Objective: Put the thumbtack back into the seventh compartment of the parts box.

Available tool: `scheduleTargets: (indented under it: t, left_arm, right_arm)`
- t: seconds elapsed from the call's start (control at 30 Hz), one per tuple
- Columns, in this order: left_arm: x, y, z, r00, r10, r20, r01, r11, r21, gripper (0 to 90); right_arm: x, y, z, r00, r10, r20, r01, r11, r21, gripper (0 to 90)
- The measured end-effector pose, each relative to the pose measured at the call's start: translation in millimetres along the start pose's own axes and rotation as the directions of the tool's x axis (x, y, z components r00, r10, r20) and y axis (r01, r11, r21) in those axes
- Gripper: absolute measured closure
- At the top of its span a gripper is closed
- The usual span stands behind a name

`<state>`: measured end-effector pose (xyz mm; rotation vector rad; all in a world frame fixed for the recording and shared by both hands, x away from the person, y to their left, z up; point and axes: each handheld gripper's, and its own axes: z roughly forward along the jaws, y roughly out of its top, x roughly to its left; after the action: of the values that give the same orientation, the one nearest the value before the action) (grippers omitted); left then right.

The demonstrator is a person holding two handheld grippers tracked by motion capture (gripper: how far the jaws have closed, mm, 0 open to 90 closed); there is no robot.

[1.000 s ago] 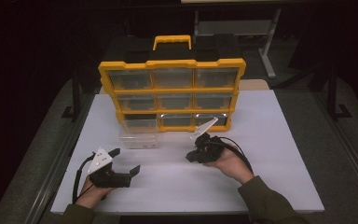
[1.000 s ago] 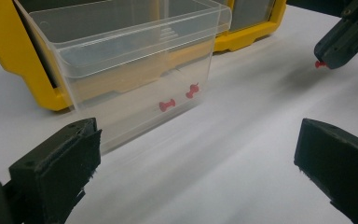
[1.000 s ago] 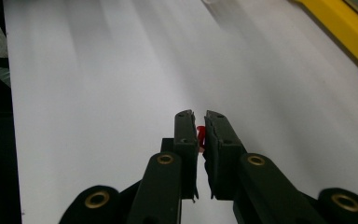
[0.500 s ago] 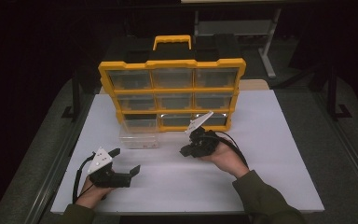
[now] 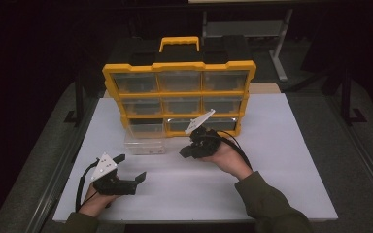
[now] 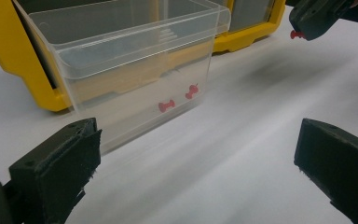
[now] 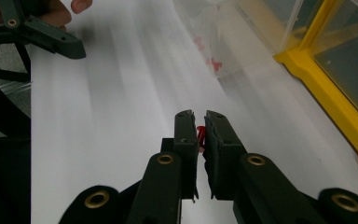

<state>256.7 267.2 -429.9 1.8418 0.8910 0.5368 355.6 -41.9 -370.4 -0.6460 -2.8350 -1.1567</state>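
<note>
Two red push pins (image 6: 177,99) already lie in the clear bin (image 6: 135,70) standing on the table just in front of the yellow organizer (image 5: 179,97). The right gripper (image 7: 198,133), jaws clamped on a third push pin (image 7: 200,135), is right of the bin; delivery remains. The left gripper (image 5: 131,170) rests at near left, jaws apart and empty.

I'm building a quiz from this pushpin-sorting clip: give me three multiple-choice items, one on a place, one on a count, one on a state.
1. Where does the clear bin stand?
A. on the table in front of the yellow organizer
B. on top of the organizer
C. at the table's near edge

2. How many red pushpins lie in the bin?
A. none
B. two
C. five

3. How is the right gripper?
A. wide open
B. shut on a red pushpin
C. shut on the bin

Answers: 1 A, the high view shows it there; 2 B, the left gripper view shows two; 3 B, red shows between its jaws.
</note>
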Motion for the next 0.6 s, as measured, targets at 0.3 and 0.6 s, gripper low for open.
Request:
scheduleTargets:
  t: [0.3,0.6]
  left_arm:
    - [-0.6,0.1,-0.1,1.0000,-0.002,0.000,0.002,1.0000,-0.001,0.0]
    - [-0.4,0.3,-0.6,1.0000,-0.004,0.001,0.004,1.0000,-0.001,0.0]
  right_arm:
    - [-0.1,15.7,2.3,0.9998,-0.019,-0.005,0.018,0.999,-0.030,82.7]
    - [-1.0,30.6,5.5,0.9995,-0.030,-0.006,0.030,0.998,-0.047,82.7]
